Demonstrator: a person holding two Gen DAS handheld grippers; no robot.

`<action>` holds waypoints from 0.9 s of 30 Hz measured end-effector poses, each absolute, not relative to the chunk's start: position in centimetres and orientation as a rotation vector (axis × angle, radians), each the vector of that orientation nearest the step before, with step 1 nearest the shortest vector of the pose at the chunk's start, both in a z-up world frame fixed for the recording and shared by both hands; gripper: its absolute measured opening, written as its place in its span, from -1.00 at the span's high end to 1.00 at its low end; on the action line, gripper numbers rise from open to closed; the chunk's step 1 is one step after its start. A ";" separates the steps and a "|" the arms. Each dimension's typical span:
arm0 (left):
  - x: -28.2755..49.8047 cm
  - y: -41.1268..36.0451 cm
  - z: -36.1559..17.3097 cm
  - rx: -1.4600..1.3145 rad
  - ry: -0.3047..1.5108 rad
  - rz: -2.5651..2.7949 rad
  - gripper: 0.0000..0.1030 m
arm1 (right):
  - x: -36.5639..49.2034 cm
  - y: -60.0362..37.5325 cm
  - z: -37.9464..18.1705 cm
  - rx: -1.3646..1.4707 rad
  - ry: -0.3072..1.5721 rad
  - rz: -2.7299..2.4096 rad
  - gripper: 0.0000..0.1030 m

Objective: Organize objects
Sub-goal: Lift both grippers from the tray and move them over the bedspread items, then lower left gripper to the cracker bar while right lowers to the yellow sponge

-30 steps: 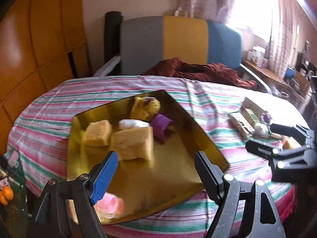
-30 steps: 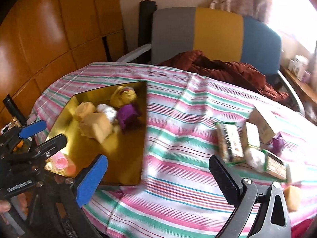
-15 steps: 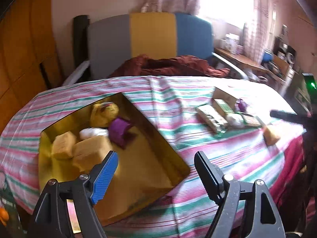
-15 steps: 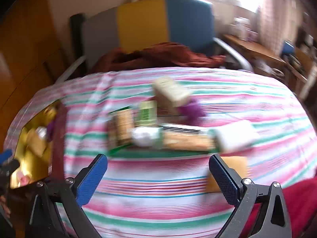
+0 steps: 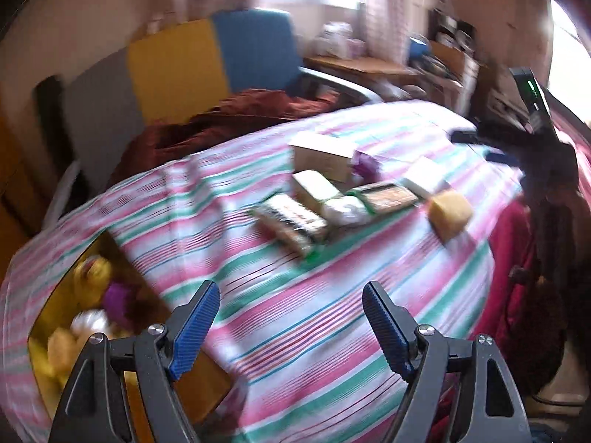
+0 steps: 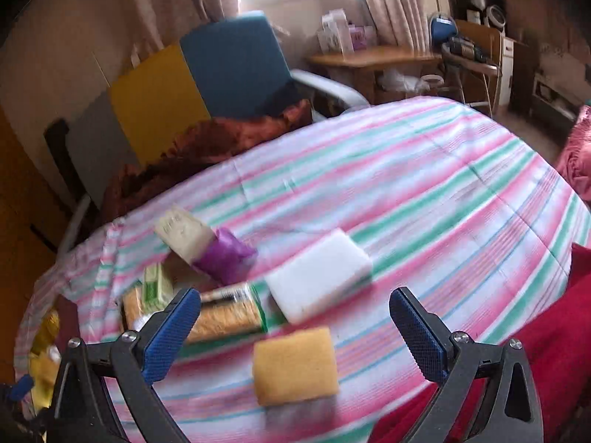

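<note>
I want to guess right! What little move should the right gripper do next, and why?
Probably dip the right gripper down over the yellow sponge and close on it. Its jaws are open and empty, and the sponge lies loose on the striped cloth right between them, nearest of all. Similar sponges already sit in the gold tray.

A round table (image 6: 424, 170) is covered with a pink, green and white striped cloth. A gold tray (image 5: 207, 380) is set near one edge. A yellow sponge (image 6: 295, 365), a white block (image 6: 319, 275), a purple wrapper (image 6: 225, 254) and small boxes (image 5: 321, 157) are laid near another edge.
</note>
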State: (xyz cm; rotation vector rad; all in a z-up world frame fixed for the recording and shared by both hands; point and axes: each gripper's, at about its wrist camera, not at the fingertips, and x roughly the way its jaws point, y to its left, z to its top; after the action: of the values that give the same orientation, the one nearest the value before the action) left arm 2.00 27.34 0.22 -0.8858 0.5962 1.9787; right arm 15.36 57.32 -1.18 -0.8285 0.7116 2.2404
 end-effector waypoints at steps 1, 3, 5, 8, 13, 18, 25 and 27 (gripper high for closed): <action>2.1 28.1 0.2 -0.872 0.613 1.958 -0.57 | 15.6 57.3 -1.0 -0.808 0.714 2.250 -0.99; 2.4 30.0 0.2 -0.855 0.661 1.901 -0.58 | 15.7 57.2 -0.8 -0.784 0.717 2.258 -0.99; 2.7 32.0 0.1 -0.819 0.706 1.850 -0.58 | 16.0 57.0 -0.5 -0.752 0.719 2.276 -0.99; 3.0 35.3 -0.5 -0.788 0.806 1.786 -0.57 | 16.0 57.1 -0.6 -0.745 0.737 2.284 -0.99; 2.8 40.2 -1.8 -0.781 0.889 1.691 -0.58 | 16.4 57.2 -0.5 -0.718 0.765 2.308 -0.99; 2.3 44.2 -3.3 -0.800 0.950 1.618 -0.61 | 16.7 57.5 -0.6 -0.694 0.807 2.319 -0.99; 1.4 48.0 -6.5 -0.855 1.022 1.530 -0.62 | 17.0 58.0 -0.7 -0.680 0.853 2.316 -0.99; 0.9 48.6 -7.0 -0.875 1.020 1.521 -0.62 | 17.2 58.2 -0.8 -0.672 0.875 2.316 -0.99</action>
State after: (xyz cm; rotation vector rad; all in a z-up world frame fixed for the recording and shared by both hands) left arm 0.93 48.55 -7.04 -0.8751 1.0201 1.5206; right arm 17.15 58.19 -0.79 -0.6721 0.8753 2.3163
